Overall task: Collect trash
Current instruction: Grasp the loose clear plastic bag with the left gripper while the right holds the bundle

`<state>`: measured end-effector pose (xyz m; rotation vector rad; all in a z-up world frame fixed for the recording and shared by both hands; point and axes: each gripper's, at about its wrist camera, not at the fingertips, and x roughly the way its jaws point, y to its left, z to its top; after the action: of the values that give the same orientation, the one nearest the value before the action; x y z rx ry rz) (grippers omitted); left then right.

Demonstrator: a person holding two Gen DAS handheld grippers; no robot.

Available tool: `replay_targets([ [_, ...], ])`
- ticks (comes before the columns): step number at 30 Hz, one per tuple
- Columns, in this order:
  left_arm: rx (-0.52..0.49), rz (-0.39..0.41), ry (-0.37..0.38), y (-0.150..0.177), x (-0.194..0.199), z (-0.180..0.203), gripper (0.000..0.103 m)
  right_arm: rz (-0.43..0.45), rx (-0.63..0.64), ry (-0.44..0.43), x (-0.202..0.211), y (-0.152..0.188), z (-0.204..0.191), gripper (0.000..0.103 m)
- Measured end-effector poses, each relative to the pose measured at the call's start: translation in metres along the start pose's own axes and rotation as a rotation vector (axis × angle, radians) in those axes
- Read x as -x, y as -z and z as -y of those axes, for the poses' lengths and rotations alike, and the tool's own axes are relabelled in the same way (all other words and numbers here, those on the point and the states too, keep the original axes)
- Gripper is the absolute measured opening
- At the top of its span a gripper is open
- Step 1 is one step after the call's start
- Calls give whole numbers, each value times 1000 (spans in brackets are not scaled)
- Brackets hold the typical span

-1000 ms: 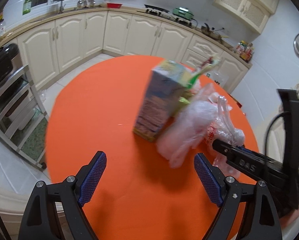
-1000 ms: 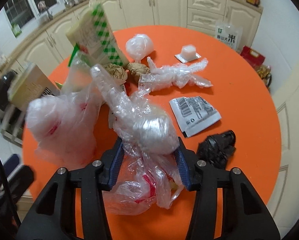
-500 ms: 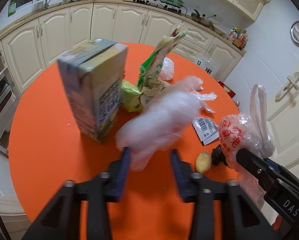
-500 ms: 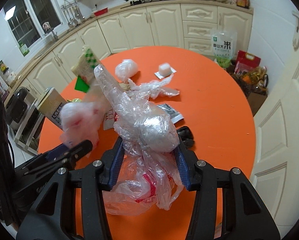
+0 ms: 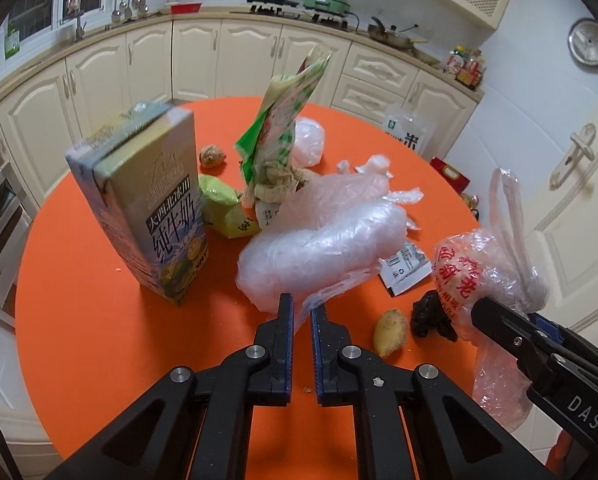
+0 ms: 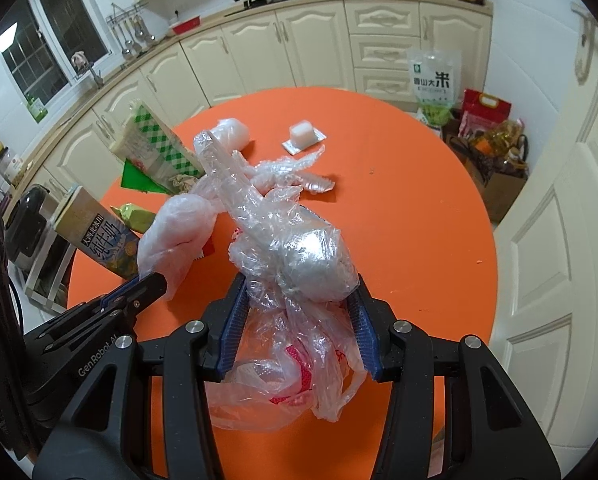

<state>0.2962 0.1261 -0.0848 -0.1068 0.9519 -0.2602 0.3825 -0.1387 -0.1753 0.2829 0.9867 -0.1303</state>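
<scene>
Left tongs (image 5: 302,312) pinch narrow on the tail of a clear plastic wad (image 5: 323,236), held up off the orange counter (image 5: 99,320), likely to carry it toward the red-printed trash bag (image 6: 295,280) that the right tongs (image 6: 297,320) clamp by its bunched neck, held up as the collecting sack. Left view alone shows loose trash at 3 o'clock of the left tongs: a potato-like lump (image 5: 391,332), a dark scrap (image 5: 433,316), a torn sachet (image 5: 405,266), with the milk carton (image 5: 147,208) at 10 o'clock; right view alone shows a small white cup (image 6: 303,136) at 12 o'clock, well apart across the counter.
</scene>
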Motion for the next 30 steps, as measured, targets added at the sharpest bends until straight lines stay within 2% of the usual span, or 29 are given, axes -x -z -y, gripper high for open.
replay_targets([
  [12,-43,92,-18,23,36,19,1,57,-15,-10,34,18,2,46],
  [20,-57,132,-35,51,65,21,2,81,-10,-30,51,37,-4,46],
  [22,-77,152,-59,58,72,23,3,83,-15,-36,53,40,-5,46],
  [23,-84,152,-71,60,73,22,9,82,-19,-44,53,42,-6,46],
  [25,-103,141,-77,63,69,25,30,75,-18,-48,52,45,-8,46],
  [26,-108,123,-66,63,64,27,54,73,-19,-45,51,47,-8,46],
  [27,-111,102,-47,63,59,30,72,71,-22,-40,50,48,-7,46],
  [30,-124,49,39,60,42,42,76,66,-39,-22,49,51,-3,46],
])
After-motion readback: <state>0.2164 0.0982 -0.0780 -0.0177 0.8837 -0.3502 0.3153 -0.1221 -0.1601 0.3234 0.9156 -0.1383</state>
